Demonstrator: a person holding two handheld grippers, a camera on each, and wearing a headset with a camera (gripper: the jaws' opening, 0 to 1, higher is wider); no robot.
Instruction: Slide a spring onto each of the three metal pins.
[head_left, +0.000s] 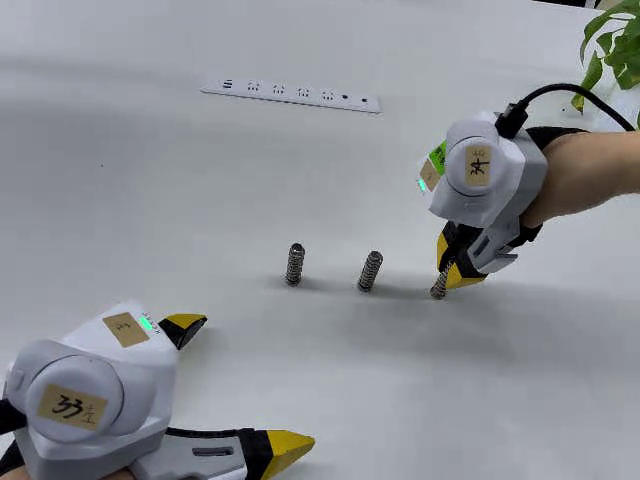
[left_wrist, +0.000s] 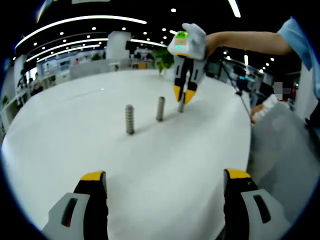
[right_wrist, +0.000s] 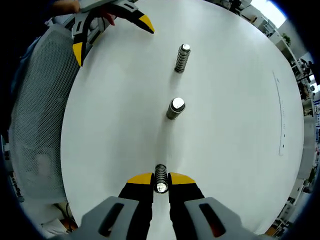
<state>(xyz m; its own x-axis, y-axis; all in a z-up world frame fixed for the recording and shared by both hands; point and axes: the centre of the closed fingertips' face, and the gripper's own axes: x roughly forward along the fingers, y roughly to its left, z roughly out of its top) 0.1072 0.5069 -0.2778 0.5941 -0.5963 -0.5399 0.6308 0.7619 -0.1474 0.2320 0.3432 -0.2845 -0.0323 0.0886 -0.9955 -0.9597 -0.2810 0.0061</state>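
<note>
Three metal pins stand in a row on the white table, each with a spring around it. The left spring (head_left: 294, 264) (left_wrist: 129, 119) (right_wrist: 182, 58) and the middle spring (head_left: 370, 271) (left_wrist: 160, 108) (right_wrist: 174, 108) stand free. My right gripper (head_left: 446, 270) (left_wrist: 182, 96) (right_wrist: 161, 179) comes down from above and is shut on the third spring (head_left: 439, 283) (right_wrist: 160, 178), which sits on its pin between the yellow tips. My left gripper (head_left: 245, 380) (left_wrist: 164, 181) (right_wrist: 110, 32) is open near the table's front edge, well short of the pins, with nothing in it.
A white power strip (head_left: 290, 94) lies at the back of the table (head_left: 150, 200). Green plant leaves (head_left: 610, 45) reach in at the far right corner. A grey mesh chair (right_wrist: 42, 140) stands beside the table.
</note>
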